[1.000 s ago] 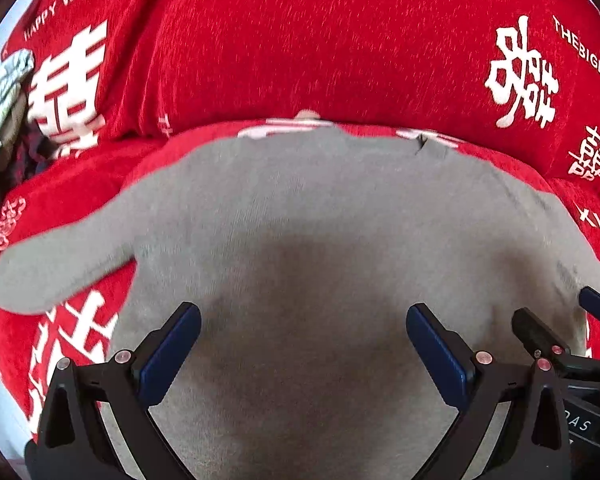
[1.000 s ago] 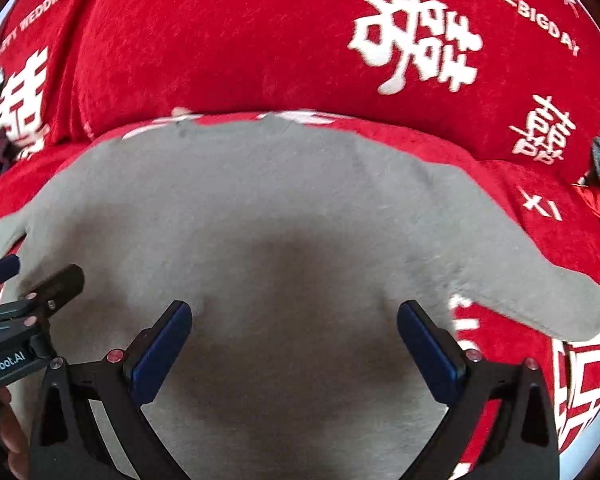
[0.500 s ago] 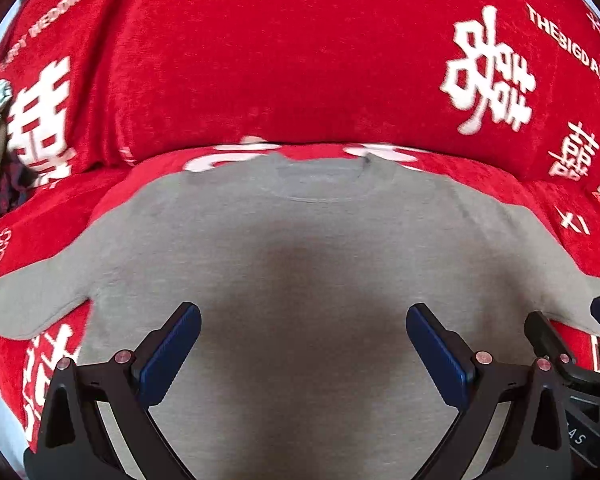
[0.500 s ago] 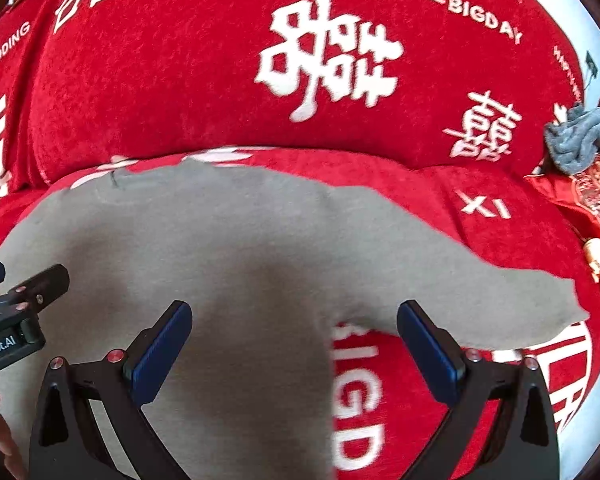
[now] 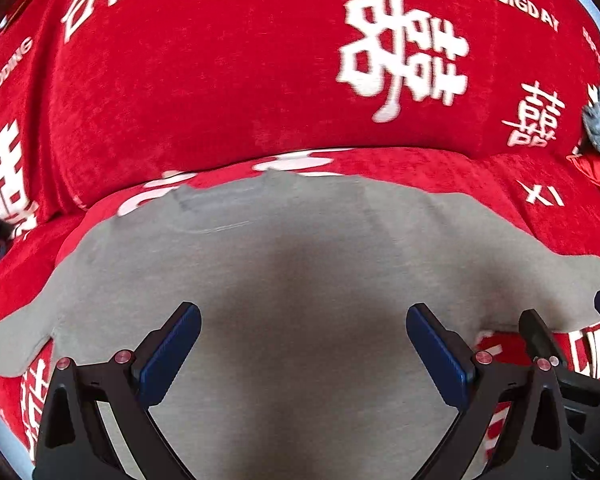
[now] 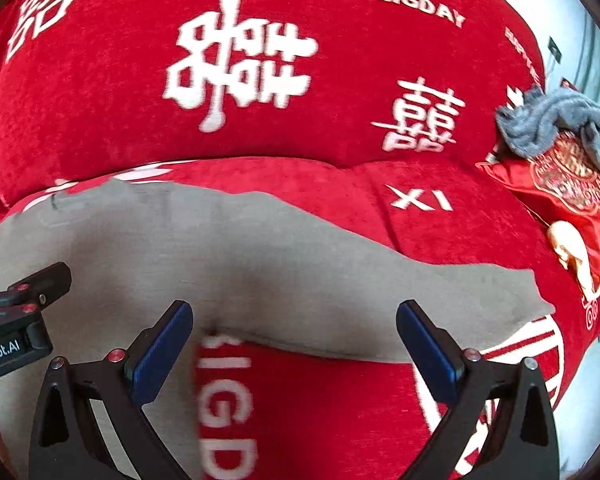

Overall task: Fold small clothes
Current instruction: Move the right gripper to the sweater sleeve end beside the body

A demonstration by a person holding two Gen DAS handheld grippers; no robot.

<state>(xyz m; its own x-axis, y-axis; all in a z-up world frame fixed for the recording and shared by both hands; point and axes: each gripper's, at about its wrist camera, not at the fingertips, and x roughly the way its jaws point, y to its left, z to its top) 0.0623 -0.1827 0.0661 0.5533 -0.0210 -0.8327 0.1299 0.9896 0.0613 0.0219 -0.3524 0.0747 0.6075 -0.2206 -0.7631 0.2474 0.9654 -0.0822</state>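
Grey sweater (image 5: 300, 280) flat on the red sofa cover (image 5: 220, 80).
Left gripper (image 5: 303, 344) and right gripper (image 6: 294, 340) hover over the sweater, both spread wide, holding nothing.

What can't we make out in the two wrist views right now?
- Grey sweater hem: both views, cut off by the bottom edge and gripper frames.
- Left sleeve cuff: right wrist view, outside the frame.
- Neckline detail: both views, motion-blurred.
- Grey cloth: crumpled, kind unclear.
- Left gripper and right gripper height above fabric: unclear.
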